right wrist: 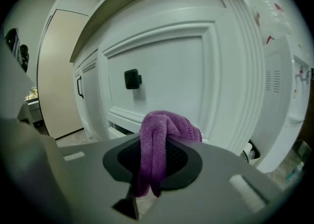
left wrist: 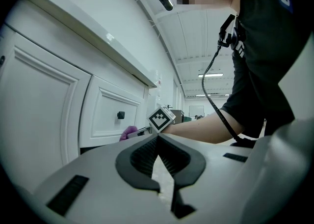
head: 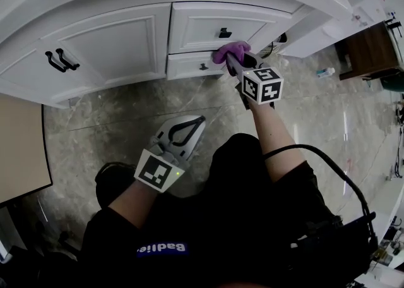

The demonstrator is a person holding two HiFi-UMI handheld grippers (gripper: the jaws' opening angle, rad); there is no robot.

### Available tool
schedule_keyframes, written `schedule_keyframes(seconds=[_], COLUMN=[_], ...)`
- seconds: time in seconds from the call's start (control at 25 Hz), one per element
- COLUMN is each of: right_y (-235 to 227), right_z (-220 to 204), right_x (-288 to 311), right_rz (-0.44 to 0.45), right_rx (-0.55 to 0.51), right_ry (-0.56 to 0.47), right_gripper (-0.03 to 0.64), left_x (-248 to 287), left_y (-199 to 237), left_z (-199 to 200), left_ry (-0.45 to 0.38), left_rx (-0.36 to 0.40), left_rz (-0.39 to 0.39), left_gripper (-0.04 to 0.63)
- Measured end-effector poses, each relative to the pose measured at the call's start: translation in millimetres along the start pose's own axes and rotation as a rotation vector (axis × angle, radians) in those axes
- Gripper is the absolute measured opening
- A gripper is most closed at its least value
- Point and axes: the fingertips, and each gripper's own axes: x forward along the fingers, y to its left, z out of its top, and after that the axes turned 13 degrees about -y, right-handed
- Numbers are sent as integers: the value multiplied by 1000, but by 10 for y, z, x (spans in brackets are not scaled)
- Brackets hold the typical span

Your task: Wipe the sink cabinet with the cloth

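Grips the purple cloth (head: pixel 231 50) tight in the right gripper (head: pixel 232 59), at the white sink cabinet (head: pixel 113 47), just below a black knob (head: pixel 224 33). Cannot tell whether the cloth touches the cabinet face. Hides the cloth's lower end between the jaws. Holds the left gripper (head: pixel 198 120) clenched on nothing, low over the marbled floor (head: pixel 101 129), well apart from the cabinet. Loses the cabinet's top past the frame edge.

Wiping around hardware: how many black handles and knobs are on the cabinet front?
4. Left bar handle and right bar handle side by side at the left; upper drawer knob; lower drawer knob beside the cloth. More may lie out of view.
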Motion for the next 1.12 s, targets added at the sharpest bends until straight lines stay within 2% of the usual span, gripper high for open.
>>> schedule_keyframes(seconds=[0.28, 0.48, 0.64, 0.88, 1.12], right_y=[832, 1256, 1366, 1586, 1577], right_z=[216, 297, 284, 358, 449], right_x=[352, 524, 583, 604, 506], right_rz=[169, 236, 227, 285, 311], right_rx=[-9, 3, 38, 63, 82], right_ry=[-35, -55, -55, -76, -114], right_gripper=[63, 63, 63, 63, 63], left_x=[-85, -122, -181, -194, -163], left_y=[46, 5, 1, -27, 48], left_z=[17, 62, 76, 89, 174], left_ry=[0, -1, 7, 15, 9], left_rx=[1, 6, 5, 14, 42], left_rz=[15, 15, 25, 41, 72], left_gripper=[5, 5, 5, 5, 5])
